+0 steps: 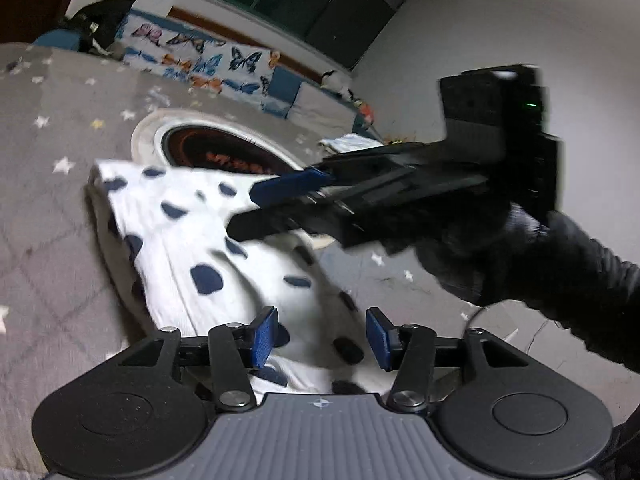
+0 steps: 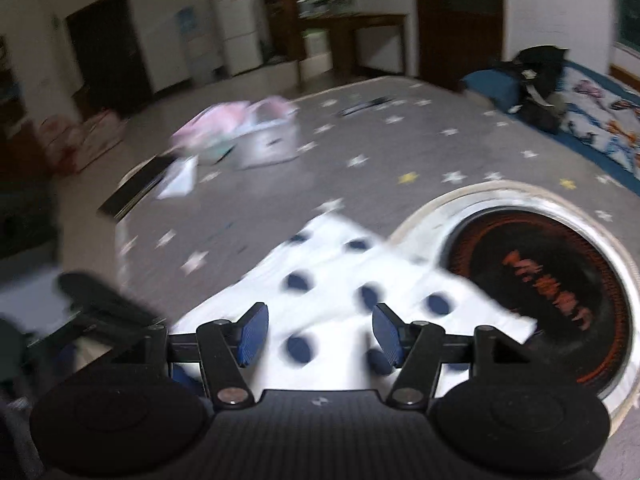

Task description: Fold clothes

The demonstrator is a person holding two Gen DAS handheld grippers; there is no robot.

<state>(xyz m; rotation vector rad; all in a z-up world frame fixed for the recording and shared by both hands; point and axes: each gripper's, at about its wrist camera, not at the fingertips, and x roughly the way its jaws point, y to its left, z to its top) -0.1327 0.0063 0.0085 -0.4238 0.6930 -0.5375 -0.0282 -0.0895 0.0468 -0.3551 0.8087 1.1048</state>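
A white garment with dark blue dots (image 1: 208, 240) lies folded into a narrow rectangle on the grey star-patterned cover (image 1: 60, 200). My left gripper (image 1: 322, 336) hovers over the garment's near end, open, with the cloth below the blue pads and not pinched. My right gripper (image 1: 248, 212), held by a black-gloved hand (image 1: 520, 260), reaches in from the right over the garment's middle. In the right wrist view the right gripper (image 2: 320, 334) stands open above the dotted garment (image 2: 340, 280), nothing between its pads. The left gripper (image 2: 100, 300) is a dark blur at the left there.
A round white-rimmed disc with a black centre and orange writing (image 2: 540, 280) lies partly under the garment's far edge. A box with pink clothes (image 2: 260, 136) stands farther back on the cover. Butterfly-print bedding (image 1: 200, 60) and a black bag (image 1: 104, 20) lie beyond.
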